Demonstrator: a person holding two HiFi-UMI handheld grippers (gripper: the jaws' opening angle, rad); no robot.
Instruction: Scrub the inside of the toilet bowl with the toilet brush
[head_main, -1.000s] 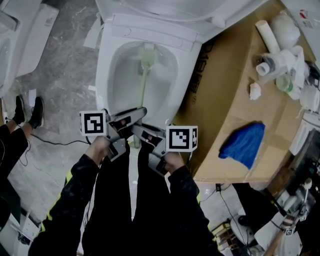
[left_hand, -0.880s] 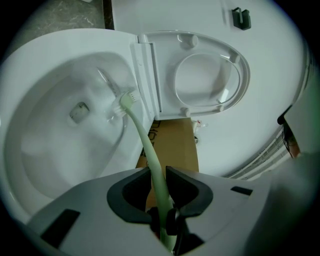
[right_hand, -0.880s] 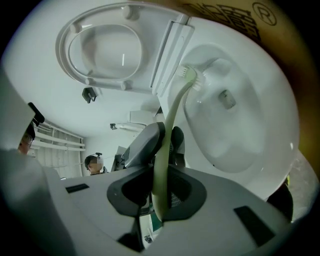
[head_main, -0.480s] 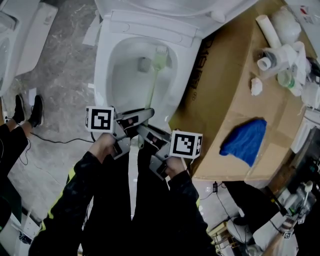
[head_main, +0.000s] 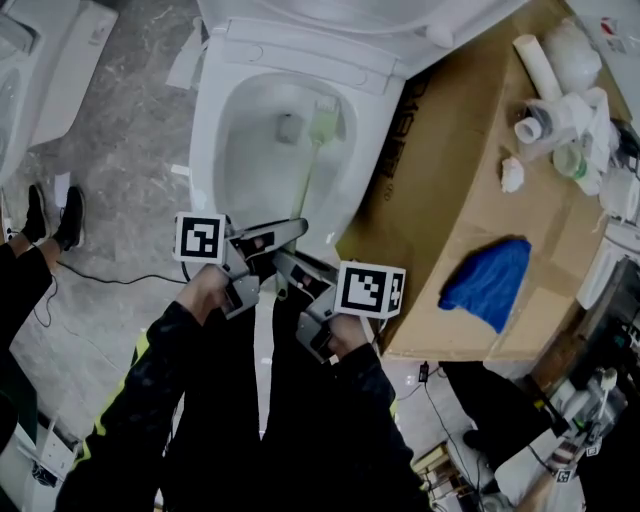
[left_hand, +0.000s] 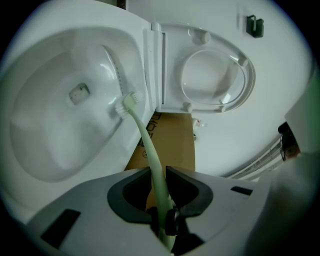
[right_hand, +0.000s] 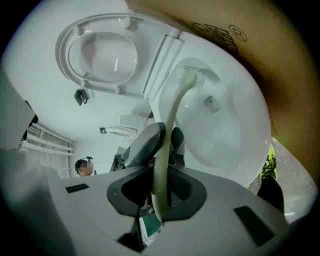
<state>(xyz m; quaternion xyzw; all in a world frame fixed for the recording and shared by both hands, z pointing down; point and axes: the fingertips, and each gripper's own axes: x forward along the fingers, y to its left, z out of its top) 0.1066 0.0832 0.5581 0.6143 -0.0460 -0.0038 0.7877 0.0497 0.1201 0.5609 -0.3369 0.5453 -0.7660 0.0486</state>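
A white toilet bowl (head_main: 222, 110) stands open at the top middle of the head view, its lid up. The pale green toilet brush (head_main: 308, 165) slants into it, its head (head_main: 324, 121) against the bowl's back right wall beside the drain (head_main: 288, 127). My left gripper (head_main: 290, 232) and right gripper (head_main: 283, 266) sit close together at the bowl's near rim, both shut on the brush handle (left_hand: 152, 160). The left gripper view shows the bristles (left_hand: 126, 104) pressed on the bowl wall. The handle (right_hand: 161, 175) also runs between the right gripper's jaws up to the brush head (right_hand: 189, 76).
A large cardboard box (head_main: 470, 170) lies right of the toilet with a blue cloth (head_main: 490, 282) and white bottles and rolls (head_main: 565, 70) on it. Another white fixture (head_main: 45, 60) is at the far left. A cable (head_main: 110, 285) and someone's shoes (head_main: 55, 215) are on the grey floor.
The brush head swept from the back middle of the bowl to its back right wall, uncovering the drain. Both grippers stayed shut on the handle and shifted slightly.
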